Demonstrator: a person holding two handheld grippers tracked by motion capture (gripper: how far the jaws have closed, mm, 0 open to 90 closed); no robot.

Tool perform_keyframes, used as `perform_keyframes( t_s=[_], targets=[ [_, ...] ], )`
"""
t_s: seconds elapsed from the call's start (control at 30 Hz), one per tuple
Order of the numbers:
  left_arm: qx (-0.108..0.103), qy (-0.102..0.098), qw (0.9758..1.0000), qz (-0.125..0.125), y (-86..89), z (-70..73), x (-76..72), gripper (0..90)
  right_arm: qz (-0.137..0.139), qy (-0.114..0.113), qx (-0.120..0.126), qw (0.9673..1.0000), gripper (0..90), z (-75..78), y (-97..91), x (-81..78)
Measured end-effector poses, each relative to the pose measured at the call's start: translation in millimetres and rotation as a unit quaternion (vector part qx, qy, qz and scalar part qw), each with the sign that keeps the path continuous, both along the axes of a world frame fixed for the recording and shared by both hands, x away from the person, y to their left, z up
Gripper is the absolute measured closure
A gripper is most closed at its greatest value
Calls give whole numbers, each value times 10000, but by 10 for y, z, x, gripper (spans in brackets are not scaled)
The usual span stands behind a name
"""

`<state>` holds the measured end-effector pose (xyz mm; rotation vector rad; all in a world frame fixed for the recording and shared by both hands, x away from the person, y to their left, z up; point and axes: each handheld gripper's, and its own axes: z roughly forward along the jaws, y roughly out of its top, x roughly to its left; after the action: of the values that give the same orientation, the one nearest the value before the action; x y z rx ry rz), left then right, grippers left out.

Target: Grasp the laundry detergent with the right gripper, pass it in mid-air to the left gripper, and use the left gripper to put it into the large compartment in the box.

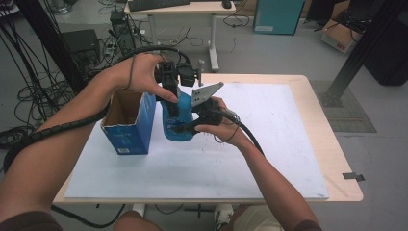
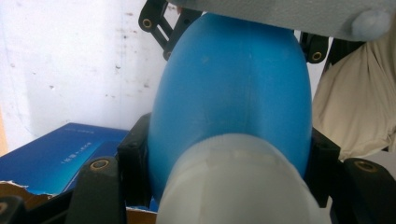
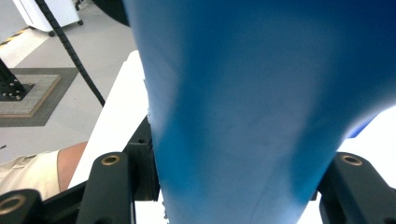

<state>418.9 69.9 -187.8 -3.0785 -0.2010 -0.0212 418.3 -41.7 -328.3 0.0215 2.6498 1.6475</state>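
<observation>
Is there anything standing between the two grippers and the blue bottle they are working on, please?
Nothing visible does. The left gripper is already shut on the blue bottle near its top, and the right gripper is shut on its body. The open blue box stands beside the bottle, not between.

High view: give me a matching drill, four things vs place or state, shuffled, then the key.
1. blue bottle
2. blue carton
3. left gripper
4. right gripper

a. open-topped, standing left of the bottle
b. clamped from two sides
c. shut on the bottle's upper end
d. shut on the bottle's lower body

Pairs: 1-b, 2-a, 3-c, 4-d
</observation>
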Motion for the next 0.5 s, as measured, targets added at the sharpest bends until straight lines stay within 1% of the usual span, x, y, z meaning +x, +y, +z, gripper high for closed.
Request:
perform_keyframes(
  t_s=[0.1,0.13,0.17,0.23,0.33,0.37,0.5],
  targets=[
    [21,-19,10000,1,0,-9,1,369,17,-14,-3,10000,421,-10,9,4],
    [17,-60,10000,25,1,-16,-7,370,24,-21,1,10000,421,-13,11,5],
    [45,14,10000,17,2,-19,1,370,25,14,0,10000,420,-15,12,0],
    [85,48,9999,28,2,-24,6,370,46,11,4,10000,419,-25,17,5],
    [79,81,9999,68,7,-39,13,370,85,4,-10,10000,417,-35,25,11],
    [94,95,9999,62,8,-49,18,370,86,61,4,9999,417,-45,27,9],
    [79,92,9999,90,8,-53,24,371,102,56,6,9999,415,-57,28,20]
  ],
)
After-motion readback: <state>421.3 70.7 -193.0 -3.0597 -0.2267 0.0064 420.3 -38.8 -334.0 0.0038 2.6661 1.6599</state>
